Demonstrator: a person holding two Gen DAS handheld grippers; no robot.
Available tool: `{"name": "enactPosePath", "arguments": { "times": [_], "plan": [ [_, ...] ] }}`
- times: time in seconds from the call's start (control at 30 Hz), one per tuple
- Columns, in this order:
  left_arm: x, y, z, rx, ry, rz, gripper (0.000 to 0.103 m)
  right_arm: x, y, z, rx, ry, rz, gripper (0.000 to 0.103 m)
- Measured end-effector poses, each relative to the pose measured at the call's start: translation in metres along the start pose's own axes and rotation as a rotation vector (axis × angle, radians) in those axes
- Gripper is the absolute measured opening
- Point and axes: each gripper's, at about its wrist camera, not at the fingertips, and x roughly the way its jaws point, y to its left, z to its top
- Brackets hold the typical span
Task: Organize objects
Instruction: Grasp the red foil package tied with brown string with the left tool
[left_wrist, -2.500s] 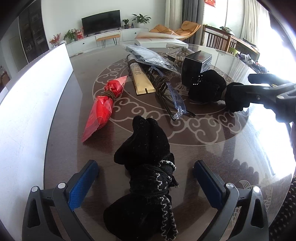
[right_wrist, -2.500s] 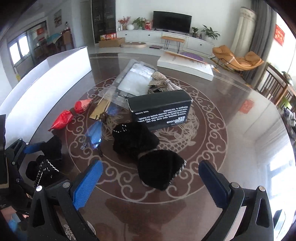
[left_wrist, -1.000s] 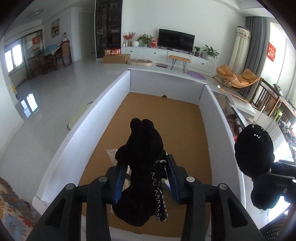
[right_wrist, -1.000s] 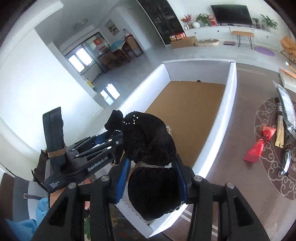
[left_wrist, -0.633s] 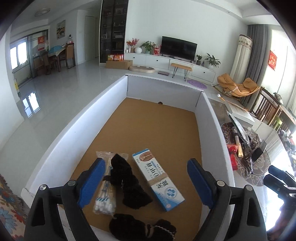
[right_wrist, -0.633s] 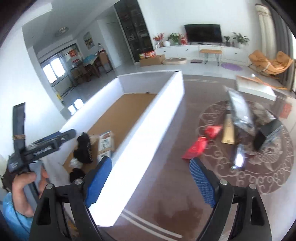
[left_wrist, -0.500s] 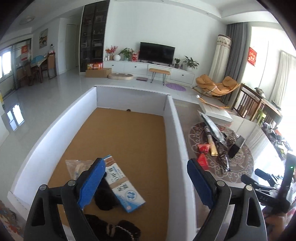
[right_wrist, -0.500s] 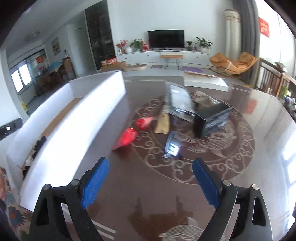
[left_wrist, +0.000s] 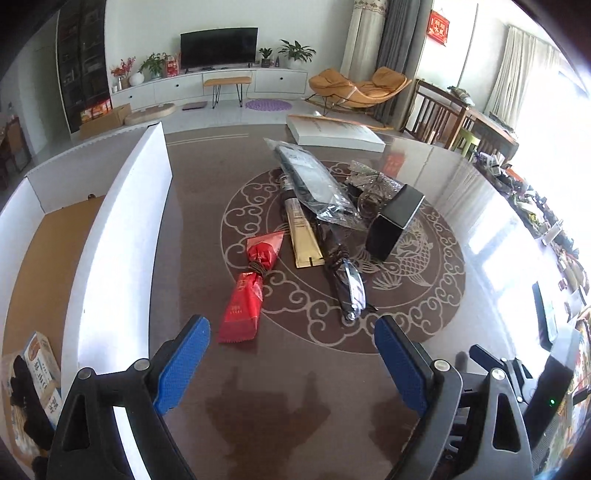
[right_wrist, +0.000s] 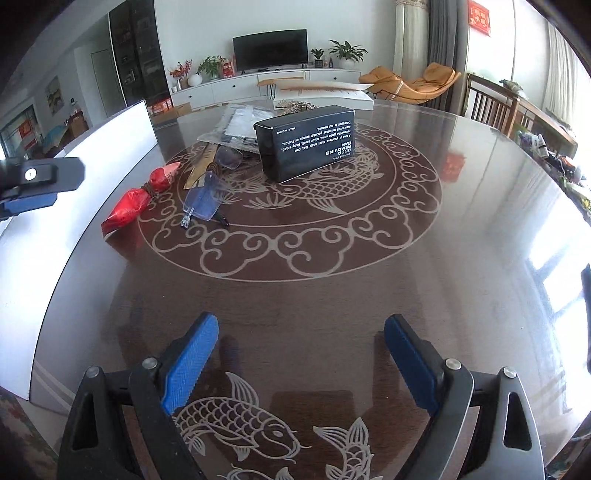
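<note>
Dark patterned table (right_wrist: 461, 258) carries red packet (left_wrist: 251, 284), gold tube (left_wrist: 304, 236), black box (right_wrist: 306, 142)

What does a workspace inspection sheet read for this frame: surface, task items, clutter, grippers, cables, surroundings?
Surface: dark glossy round table, fish and cloud pattern.
Job's things: red packet, gold tube, black box, clear bags, blue-clear case lie clustered mid-table; white bin at the left holds a carton and black items.
Clutter: white flat box at far edge.
Grippers: left gripper and right gripper open, empty.
Cables: nothing seen.
Surroundings: living room, TV.
</note>
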Motion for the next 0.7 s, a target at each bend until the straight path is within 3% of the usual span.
{"name": "enactPosePath", "arguments": {
  "times": [0.2, 0.4, 0.43, 0.5, 0.57, 0.7],
  "plan": [
    [0.060, 0.007, 0.025, 0.067, 0.080, 0.146, 0.090, 0.001, -0.007, 0.000, 0.044, 0.002, 0.033, 0.092],
    [0.090, 0.020, 0.024, 0.007, 0.071, 0.168, 0.089, 0.000, -0.007, 0.000, 0.046, 0.003, 0.041, 0.095],
    [0.092, 0.020, 0.024, 0.009, 0.066, 0.170, 0.084, 0.000, -0.006, -0.001, 0.043, 0.004, 0.041, 0.096],
    [0.097, 0.017, 0.022, 0.022, 0.072, 0.159, 0.049, 0.000, -0.005, 0.000, 0.040, 0.006, 0.044, 0.097],
    [0.091, 0.013, 0.017, 0.027, 0.050, 0.138, 0.022, 0.000, -0.005, 0.000, 0.039, 0.007, 0.046, 0.098],
    [0.072, 0.005, -0.008, 0.010, 0.026, 0.131, 0.022, 0.001, -0.005, 0.000, 0.039, 0.007, 0.052, 0.099]
  ]
}}
